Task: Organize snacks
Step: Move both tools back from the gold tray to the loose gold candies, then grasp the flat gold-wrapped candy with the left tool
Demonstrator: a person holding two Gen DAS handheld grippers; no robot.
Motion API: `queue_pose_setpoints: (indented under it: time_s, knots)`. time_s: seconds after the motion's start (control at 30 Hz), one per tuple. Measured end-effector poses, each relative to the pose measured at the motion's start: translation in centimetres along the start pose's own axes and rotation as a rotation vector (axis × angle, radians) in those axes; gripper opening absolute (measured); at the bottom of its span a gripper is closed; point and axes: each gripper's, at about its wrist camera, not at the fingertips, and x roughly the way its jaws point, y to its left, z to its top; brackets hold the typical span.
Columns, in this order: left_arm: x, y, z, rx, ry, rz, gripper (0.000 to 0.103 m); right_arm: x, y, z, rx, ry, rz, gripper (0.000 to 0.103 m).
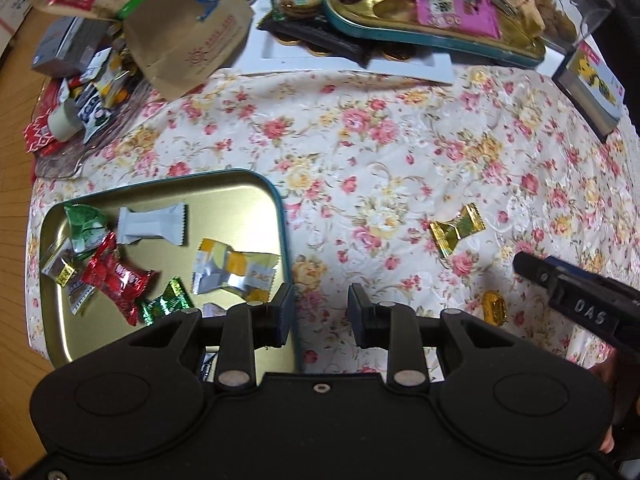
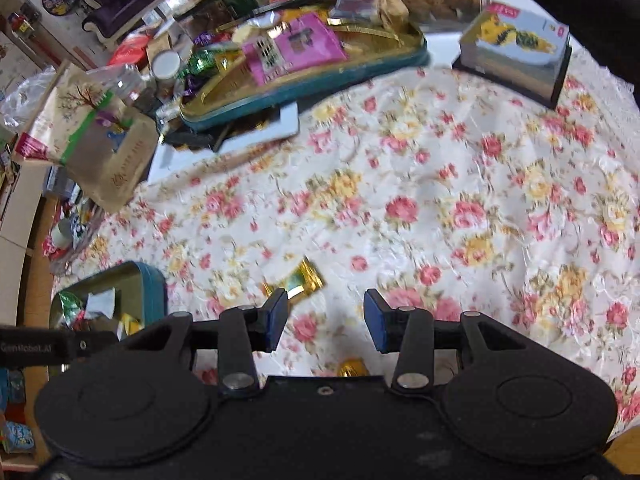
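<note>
A gold tin tray [image 1: 240,184] with a teal rim lies on the floral cloth and holds several wrapped candies: a red one [image 1: 116,276], a white one [image 1: 154,224], an orange-and-silver one [image 1: 236,268]. My left gripper [image 1: 320,312] hangs open and empty over the tray's right rim. A gold-wrapped candy [image 1: 458,230] and a small gold nugget candy [image 1: 495,307] lie loose on the cloth. My right gripper [image 2: 326,320] is open and empty, just behind the gold-wrapped candy [image 2: 298,280], with the nugget candy [image 2: 352,368] under it. The tray [image 2: 154,280] sits to its left.
A second teal tin [image 1: 440,36] piled with snacks sits at the back on a white board. A brown paper bag [image 1: 188,36], a clear jar [image 1: 576,4], a small box [image 1: 592,84] and a heap of packets [image 1: 88,104] at the left ring the cloth.
</note>
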Motion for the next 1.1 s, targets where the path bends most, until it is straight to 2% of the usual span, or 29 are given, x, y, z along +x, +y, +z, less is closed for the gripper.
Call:
queue_pose_setpoints:
  time_s: [0.23,0.43,0.7,0.97,1.1]
  knots:
    - [0.8,-1.8,0.3,0.031,0.027,0.004,0.038,2.1,-0.7,-2.7,-0.043,0.121,0.01,0.045]
    - [1.2,-2.9,0.6,0.043,0.038,0.001,0.038,3.2,0.1,-4.5,-0.144,0.166,-0.001,0.045]
    - [1.4,-3.8,0.9,0.058,0.043,0.002,0.038,4.0,-0.3,-4.4,-0.205,0.137,-0.09,0.041]
    - [1.5,-4.7,1.3,0.063,0.039,0.004,0.038,3.7,-2.3,-3.0,-0.171,0.105,-0.154,0.041]
    - [1.8,-5.2,1.4,0.078,0.041,0.007,0.038,3.4,-3.9,-1.9,-0.102,0.08,-0.187,0.041]
